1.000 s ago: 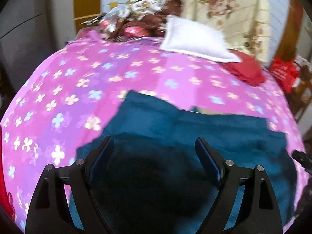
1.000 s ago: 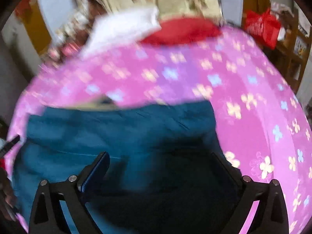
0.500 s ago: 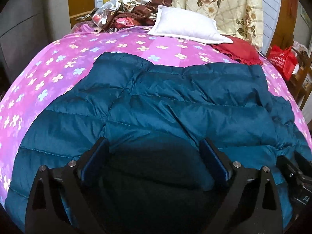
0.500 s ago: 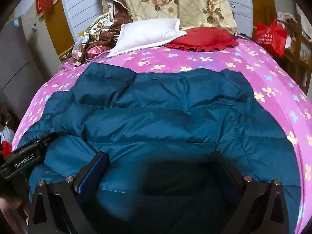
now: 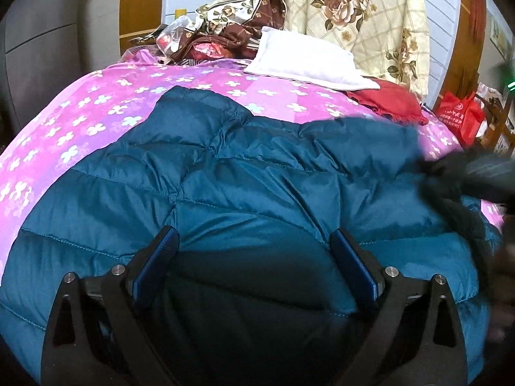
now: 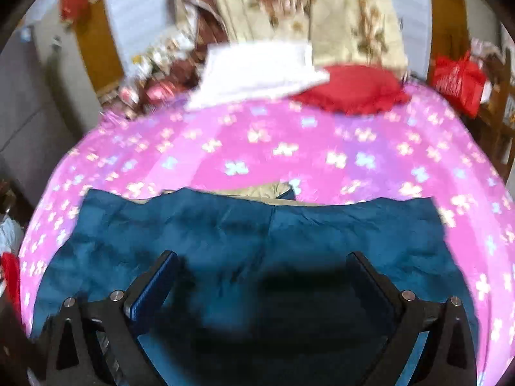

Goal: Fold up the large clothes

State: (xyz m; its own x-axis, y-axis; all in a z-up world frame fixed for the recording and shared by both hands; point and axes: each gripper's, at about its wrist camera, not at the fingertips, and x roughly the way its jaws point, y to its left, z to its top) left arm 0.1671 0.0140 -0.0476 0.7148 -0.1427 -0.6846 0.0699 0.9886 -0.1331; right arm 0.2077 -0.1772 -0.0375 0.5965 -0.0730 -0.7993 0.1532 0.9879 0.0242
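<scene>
A large teal quilted puffer jacket [image 5: 257, 186] lies spread across a bed with a pink flowered cover [image 5: 96, 103]. My left gripper [image 5: 254, 251] is open and empty, low over the jacket's near part. In the blurred right wrist view the jacket [image 6: 257, 234] shows a pale lining at its far edge. My right gripper [image 6: 264, 273] is open and empty above it. The right gripper's dark body shows blurred at the right edge of the left wrist view [image 5: 466, 173], over the jacket's right side.
A white pillow [image 5: 305, 61] and a red cushion [image 5: 386, 103] lie at the bed's far end, with crumpled patterned bedding [image 5: 219, 38] to the left. A rose-print cloth [image 5: 354, 16] hangs behind. A red bag [image 5: 460, 115] stands right of the bed.
The right wrist view has swung up and back, so more of the bed shows and the jacket looks smaller. The left gripper has stayed low over the jacket. Both stay open.
</scene>
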